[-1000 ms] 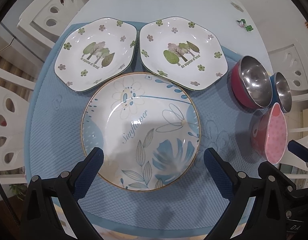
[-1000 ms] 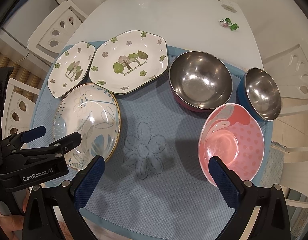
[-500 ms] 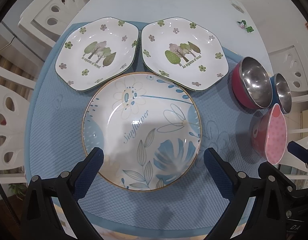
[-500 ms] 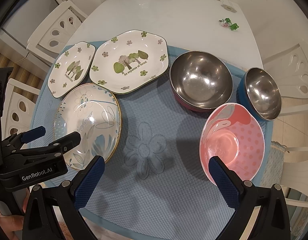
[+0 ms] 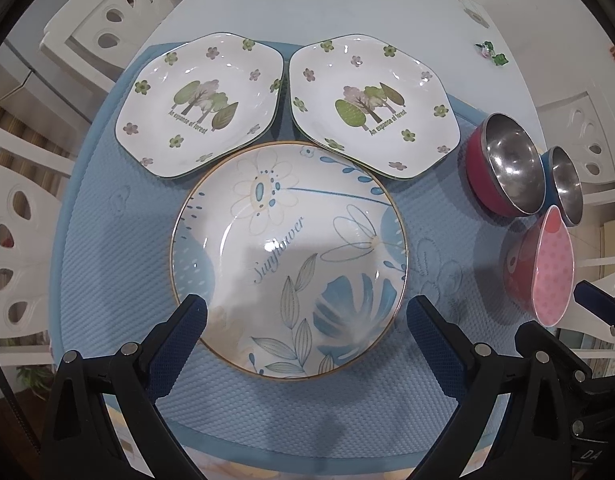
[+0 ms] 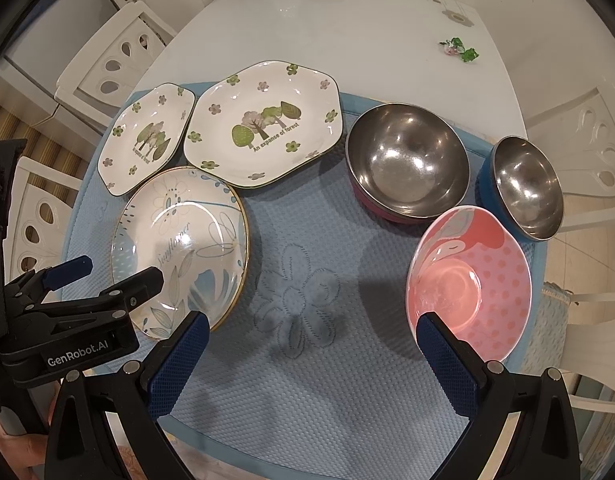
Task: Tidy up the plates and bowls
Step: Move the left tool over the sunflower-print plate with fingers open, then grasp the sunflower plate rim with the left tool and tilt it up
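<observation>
Left claw, spread wide and empty, hovers over the near rim of the round sunflower plate on the blue mat; two hexagonal forest plates lie just behind it. Right claw, likewise released, hangs beside the pink bowl, with two steel bowls beyond, on the white desk

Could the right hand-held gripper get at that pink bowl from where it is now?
Probably yes. The right hand-held gripper is open, the pink bowl sits just ahead by its right finger, and nothing lies between them.
</observation>
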Tool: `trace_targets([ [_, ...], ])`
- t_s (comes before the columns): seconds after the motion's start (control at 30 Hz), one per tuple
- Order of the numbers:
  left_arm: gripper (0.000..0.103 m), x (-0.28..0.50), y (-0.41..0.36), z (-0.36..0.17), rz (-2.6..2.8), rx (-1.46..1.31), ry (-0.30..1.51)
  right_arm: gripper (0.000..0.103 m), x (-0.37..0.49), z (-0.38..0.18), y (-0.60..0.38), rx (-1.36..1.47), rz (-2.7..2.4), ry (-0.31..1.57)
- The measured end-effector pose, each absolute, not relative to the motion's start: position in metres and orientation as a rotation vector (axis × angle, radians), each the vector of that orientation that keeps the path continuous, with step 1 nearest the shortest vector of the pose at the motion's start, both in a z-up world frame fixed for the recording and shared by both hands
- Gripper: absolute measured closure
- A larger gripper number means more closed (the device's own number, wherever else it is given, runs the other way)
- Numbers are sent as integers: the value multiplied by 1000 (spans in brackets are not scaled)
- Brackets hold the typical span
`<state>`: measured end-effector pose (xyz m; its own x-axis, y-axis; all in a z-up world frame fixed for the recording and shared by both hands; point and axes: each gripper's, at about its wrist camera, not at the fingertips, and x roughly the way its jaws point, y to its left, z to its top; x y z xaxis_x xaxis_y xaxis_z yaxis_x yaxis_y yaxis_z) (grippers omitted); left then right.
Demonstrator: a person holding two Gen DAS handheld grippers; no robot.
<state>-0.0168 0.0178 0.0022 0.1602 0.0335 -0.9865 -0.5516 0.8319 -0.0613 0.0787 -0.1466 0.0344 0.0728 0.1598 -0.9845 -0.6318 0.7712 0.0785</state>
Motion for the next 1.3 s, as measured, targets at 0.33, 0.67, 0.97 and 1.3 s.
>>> trace_targets([
  [0.33,3,-34,37,-3,468,-487,1347,0,63,30,-124,-450,647,1374],
  [0.67,3,-65,81,-33,528,-498,1323,0,41,3,-87,-442,712,1341],
  [0.97,4,-80,101,-81,498,-493,1309,0,22,-53,-77,-372,677,1246],
  [1.3,2,-86,96,-102,461,-449,1212,0,14,-80,-69,-403,698,1166],
])
